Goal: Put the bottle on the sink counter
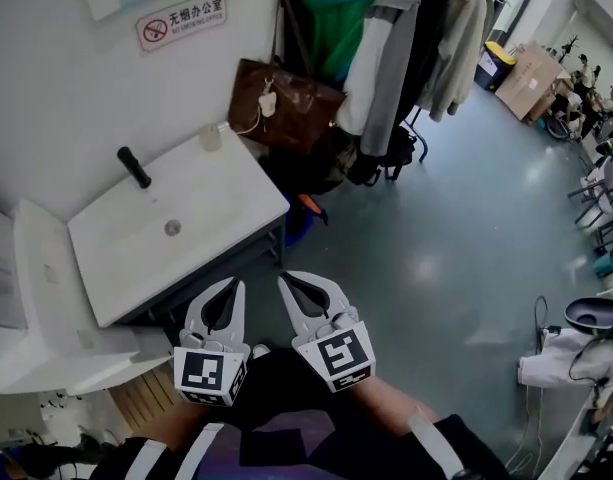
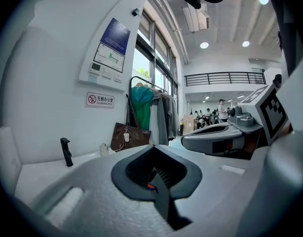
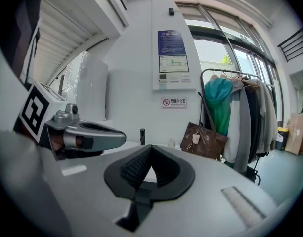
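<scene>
Left claw (image 1: 235,285), right claw (image 1: 284,281) both pressed together, small bottle (image 1: 210,138) on sink counter (image 1: 231,196)

Office-type workspace in a big open hall. The no-smoking sign (image 1: 181,21) on the white wall seems to read "no smoking office", but the print is small. White sink counter (image 1: 221,193) with black faucet (image 1: 134,166) against that wall. Next to it a clothes rack (image 1: 406,38) full of coats, with a brown handbag (image 1: 284,106) hanging. Grey glossy floor (image 1: 426,258), cardboard boxes (image 1: 531,76) at the far end. Tall windows (image 2: 144,65), upper-level railing (image 2: 224,77), round ceiling lights (image 2: 204,45), people (image 2: 221,110) far off. Notice panel (image 3: 172,58) on the wall.
</scene>
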### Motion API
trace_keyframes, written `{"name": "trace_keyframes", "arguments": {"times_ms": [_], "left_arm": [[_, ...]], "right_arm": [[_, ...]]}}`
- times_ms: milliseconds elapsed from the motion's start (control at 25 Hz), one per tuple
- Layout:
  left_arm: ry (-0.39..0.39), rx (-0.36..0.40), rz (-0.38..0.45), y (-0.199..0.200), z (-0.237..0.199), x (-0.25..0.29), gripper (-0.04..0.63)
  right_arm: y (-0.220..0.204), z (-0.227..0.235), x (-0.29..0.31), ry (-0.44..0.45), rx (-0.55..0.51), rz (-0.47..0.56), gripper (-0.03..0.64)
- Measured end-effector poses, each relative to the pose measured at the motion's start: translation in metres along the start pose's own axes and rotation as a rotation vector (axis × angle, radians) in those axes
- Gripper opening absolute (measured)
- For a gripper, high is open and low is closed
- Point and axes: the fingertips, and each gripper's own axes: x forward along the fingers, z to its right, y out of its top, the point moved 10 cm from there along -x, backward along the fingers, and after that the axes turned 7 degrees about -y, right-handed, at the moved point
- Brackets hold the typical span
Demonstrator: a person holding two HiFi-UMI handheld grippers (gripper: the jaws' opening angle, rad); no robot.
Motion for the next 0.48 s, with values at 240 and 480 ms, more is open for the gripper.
{"name": "trace_keyframes", "arguments": {"times_ms": [240,480], "left_arm": [[-0.022,-0.003,-0.004,-0.0017,-0.0053,0.0005,-0.002],[-0.023,-0.011,0.008,-0.0056,-0.0065,-0.0024,-0.002]], "right_arm": [[-0.0039,-0.0031,0.0024,-0.015,0.018,-0.016,0.0],[-0.0011,-0.006,0.0018,-0.019,0.013,-0.015,0.0]]}}
